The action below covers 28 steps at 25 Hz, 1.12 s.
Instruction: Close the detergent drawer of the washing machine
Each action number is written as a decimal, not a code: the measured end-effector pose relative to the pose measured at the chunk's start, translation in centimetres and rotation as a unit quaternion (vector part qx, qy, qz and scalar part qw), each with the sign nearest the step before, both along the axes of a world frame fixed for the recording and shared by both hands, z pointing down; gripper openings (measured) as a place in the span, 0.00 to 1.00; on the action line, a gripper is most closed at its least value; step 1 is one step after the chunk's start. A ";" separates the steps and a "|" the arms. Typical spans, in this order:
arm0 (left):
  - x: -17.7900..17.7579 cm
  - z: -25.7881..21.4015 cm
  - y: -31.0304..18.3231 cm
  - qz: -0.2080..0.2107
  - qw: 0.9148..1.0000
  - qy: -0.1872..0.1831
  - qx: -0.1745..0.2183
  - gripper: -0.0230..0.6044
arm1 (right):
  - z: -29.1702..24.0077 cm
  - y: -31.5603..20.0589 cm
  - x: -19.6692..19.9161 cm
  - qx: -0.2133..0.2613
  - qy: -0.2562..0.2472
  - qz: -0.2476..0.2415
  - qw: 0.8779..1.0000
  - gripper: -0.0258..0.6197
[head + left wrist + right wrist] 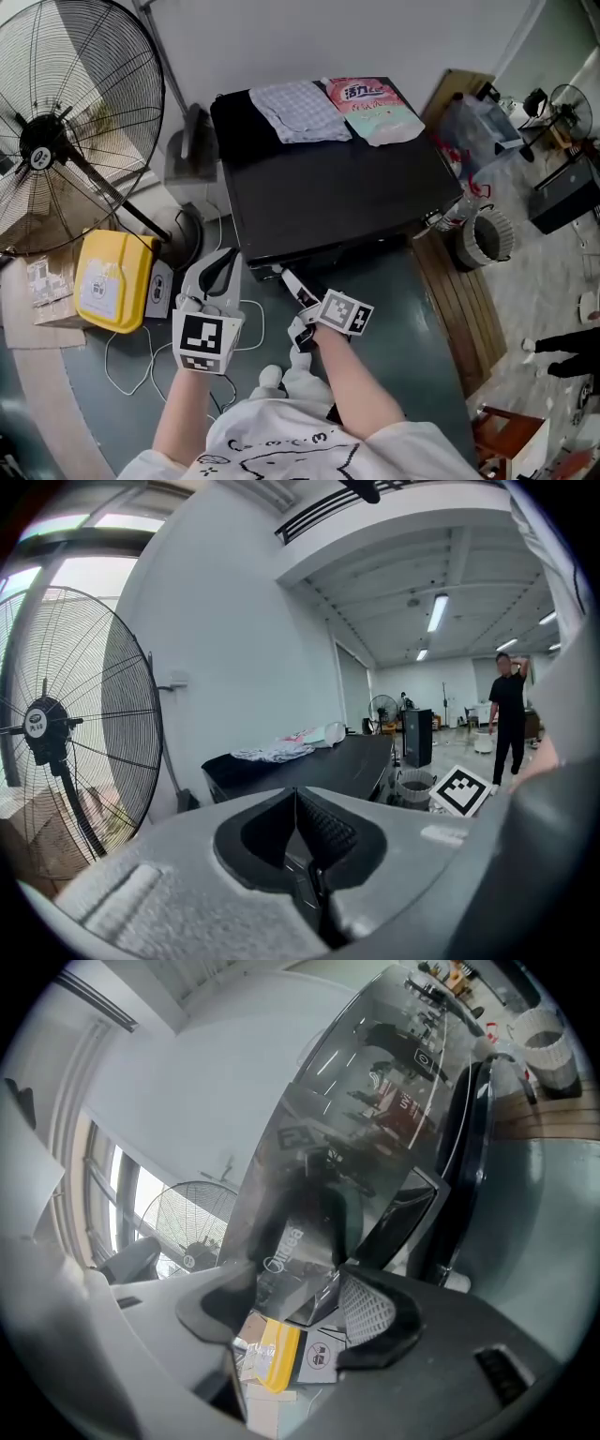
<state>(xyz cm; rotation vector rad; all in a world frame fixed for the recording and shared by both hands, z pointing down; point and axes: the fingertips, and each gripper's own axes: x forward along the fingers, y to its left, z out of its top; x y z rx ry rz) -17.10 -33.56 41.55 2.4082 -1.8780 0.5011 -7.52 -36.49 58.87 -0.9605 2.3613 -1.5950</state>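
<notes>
The black washing machine stands in front of me, seen from above, and shows far off in the left gripper view. Its detergent drawer sticks out a little at the front top left corner. My right gripper is at that corner. In the right gripper view the drawer's glossy dark front fills the gap between the jaws of the right gripper, which are shut on it. My left gripper hangs shut and empty to the left of the machine, with its jaws together.
A checked cloth and a pink detergent bag lie on the machine's top. A large floor fan and a yellow container stand at the left. Wooden boards and a white basket are at the right. A person stands far off.
</notes>
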 end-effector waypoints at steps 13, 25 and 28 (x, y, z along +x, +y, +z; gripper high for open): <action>-0.5 0.1 -1.0 0.000 1.000 0.000 -0.003 0.07 | 0.3 -1.8 -0.9 -0.009 0.016 -0.012 1.000 0.47; 0.2 -0.7 1.2 0.005 1.000 0.003 0.009 0.07 | -1.4 -0.8 0.5 -0.005 0.028 -0.001 1.000 0.46; 0.5 -1.2 1.9 0.008 1.000 0.005 0.015 0.07 | -2.5 -0.3 0.9 0.009 0.033 0.003 0.999 0.46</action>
